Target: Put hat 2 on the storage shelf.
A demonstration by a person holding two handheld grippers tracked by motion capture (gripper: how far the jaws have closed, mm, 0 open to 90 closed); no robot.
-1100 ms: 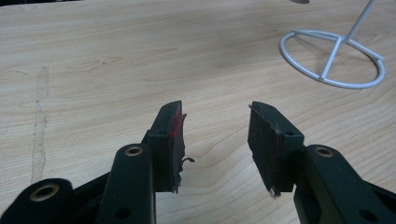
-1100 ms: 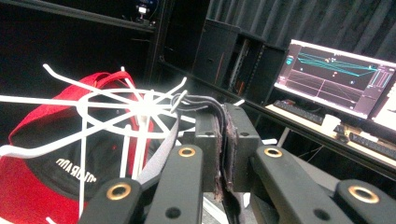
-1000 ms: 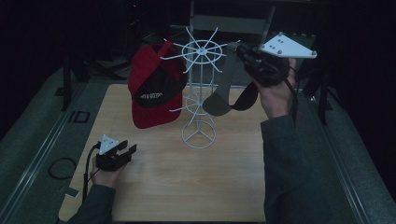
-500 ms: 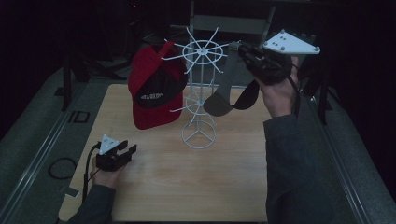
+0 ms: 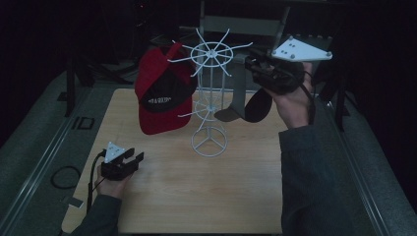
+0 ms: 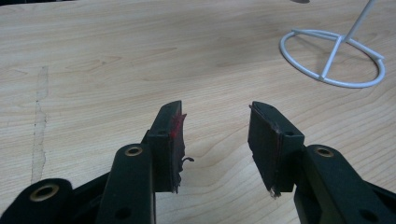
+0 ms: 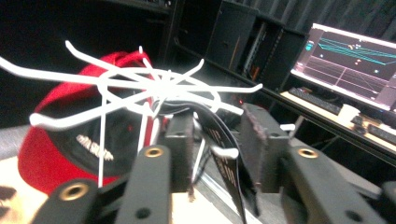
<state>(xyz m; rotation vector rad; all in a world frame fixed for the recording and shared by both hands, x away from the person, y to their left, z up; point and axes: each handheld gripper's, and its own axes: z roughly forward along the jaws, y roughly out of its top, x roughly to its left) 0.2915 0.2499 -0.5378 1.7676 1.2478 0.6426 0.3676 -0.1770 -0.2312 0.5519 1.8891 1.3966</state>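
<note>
White wire hat rack (image 5: pixel 210 98), spoked crown on top and a ring base, stands mid-table on the pale wooden tabletop (image 5: pixel 206 196).

Red baseball cap with a black front panel and small white lettering (image 5: pixel 162 96) hangs off the rack's left-side hooks, clear of the table.

Dark grey cap (image 5: pixel 248 105) hangs on the rack's right side, brim pointing down and left, just below the right gripper (image 5: pixel 253 64). In the right gripper view the cap's black strap (image 7: pixel 219 154) runs down from a white hook (image 7: pixel 224 151), passing between the two jaws. Jaws have just been opening; a gap shows on each side of the strap, so the pads no longer pinch it. Gripper is held high, level with the rack's crown, grey plate on top.

Left gripper (image 5: pixel 135 155) rests low at the near left of the table, well apart from the rack. Jaws spread wide, nothing between them; bare wood beneath, rack's ring base (image 6: pixel 332 58) ahead to one side.
</note>
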